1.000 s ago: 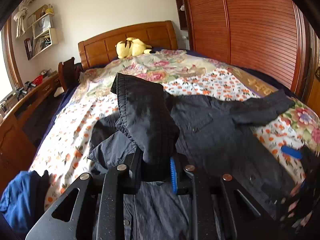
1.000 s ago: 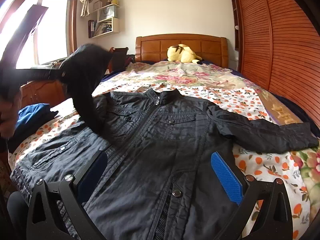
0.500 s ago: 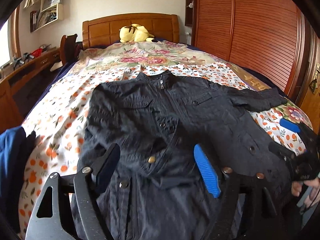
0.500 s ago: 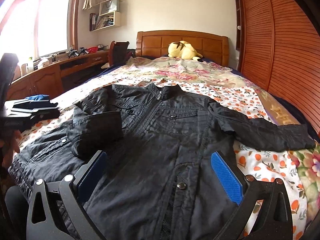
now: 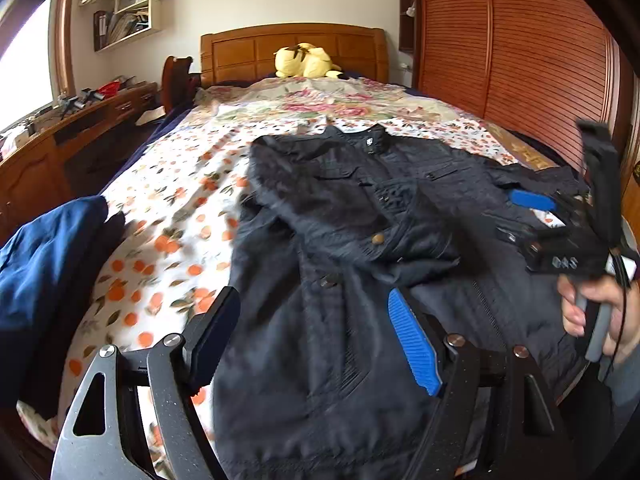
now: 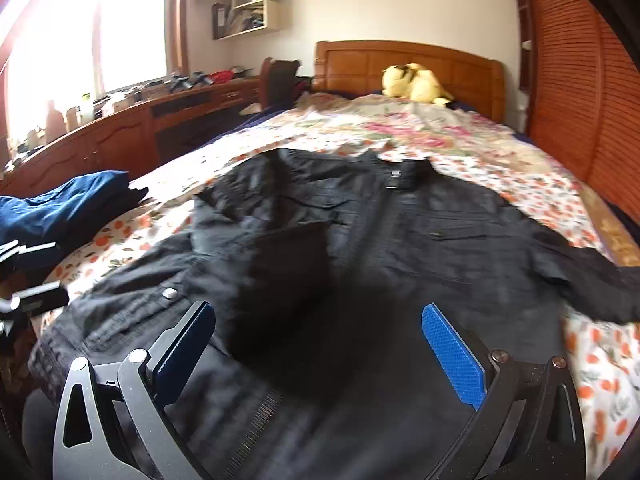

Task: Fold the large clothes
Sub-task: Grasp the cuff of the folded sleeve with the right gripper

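A black jacket [image 5: 352, 216] lies face up on the floral bedspread [image 5: 184, 184], collar toward the headboard; it also shows in the right wrist view [image 6: 400, 240]. Its left sleeve [image 6: 288, 256] is folded across the chest. Its right sleeve [image 6: 592, 280] lies stretched out to the right. My left gripper [image 5: 316, 340] is open and empty above the jacket's lower left part. My right gripper [image 6: 320, 352] is open and empty above the jacket's hem; it also shows in the left wrist view [image 5: 560, 220], over the right sleeve.
A pile of folded blue and dark clothes [image 5: 44, 280] sits at the bed's left edge, also in the right wrist view [image 6: 68, 208]. A yellow plush toy [image 5: 306, 60] lies by the wooden headboard [image 5: 292, 48]. A wooden desk [image 6: 120, 132] runs along the left, a slatted wardrobe [image 5: 520, 60] along the right.
My left gripper let go of the left sleeve, which now lies folded across the chest, and has drawn back toward the hem. My right gripper has swung toward the right sleeve.
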Tool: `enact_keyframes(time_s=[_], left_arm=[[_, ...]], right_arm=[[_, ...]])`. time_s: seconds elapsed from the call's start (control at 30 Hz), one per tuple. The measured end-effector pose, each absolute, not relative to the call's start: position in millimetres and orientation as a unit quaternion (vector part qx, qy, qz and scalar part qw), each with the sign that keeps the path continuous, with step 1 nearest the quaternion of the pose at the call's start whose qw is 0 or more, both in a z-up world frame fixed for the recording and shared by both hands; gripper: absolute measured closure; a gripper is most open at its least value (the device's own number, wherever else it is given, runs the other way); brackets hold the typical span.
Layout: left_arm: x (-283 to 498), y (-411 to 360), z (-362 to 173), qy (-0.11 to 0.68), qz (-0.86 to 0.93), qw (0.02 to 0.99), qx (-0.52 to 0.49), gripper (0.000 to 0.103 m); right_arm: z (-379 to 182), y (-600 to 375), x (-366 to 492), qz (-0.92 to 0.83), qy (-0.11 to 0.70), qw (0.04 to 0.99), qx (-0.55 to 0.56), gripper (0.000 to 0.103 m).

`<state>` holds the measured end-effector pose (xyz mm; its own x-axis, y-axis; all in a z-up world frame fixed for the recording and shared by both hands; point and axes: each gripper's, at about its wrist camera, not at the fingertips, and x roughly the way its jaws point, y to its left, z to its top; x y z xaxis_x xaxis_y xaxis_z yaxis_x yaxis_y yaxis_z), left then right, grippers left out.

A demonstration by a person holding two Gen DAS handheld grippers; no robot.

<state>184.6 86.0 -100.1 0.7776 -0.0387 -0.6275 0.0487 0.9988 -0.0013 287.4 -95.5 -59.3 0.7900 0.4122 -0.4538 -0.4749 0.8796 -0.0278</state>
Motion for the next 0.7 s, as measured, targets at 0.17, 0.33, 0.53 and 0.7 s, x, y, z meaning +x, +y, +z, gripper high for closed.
enact_keyframes(time_s=[0.17, 0.33, 0.53, 0.7], left_arm=[[169, 107, -105, 0.341, -0.011, 0.940, 0.000, 0.026], [160, 119, -106, 0.343, -0.005, 0.939, -0.004, 0.026], [158, 124, -105, 0.337, -0.003, 0.942, -0.007, 0.026], [165, 117, -107, 0.335, -0.009, 0.942, -0.008, 0.026]], right_arm=[[-70, -67, 312, 0.257, 0.246, 0.930, -0.089, 0.001], [-86, -65, 340, 0.267, 0.291, 0.915, -0.078, 0.021], [-80, -77, 347, 0.282, 0.282, 0.916, -0.051, 0.079], [-56, -107, 326, 0.266, 0.209, 0.941, -0.009, 0.084]])
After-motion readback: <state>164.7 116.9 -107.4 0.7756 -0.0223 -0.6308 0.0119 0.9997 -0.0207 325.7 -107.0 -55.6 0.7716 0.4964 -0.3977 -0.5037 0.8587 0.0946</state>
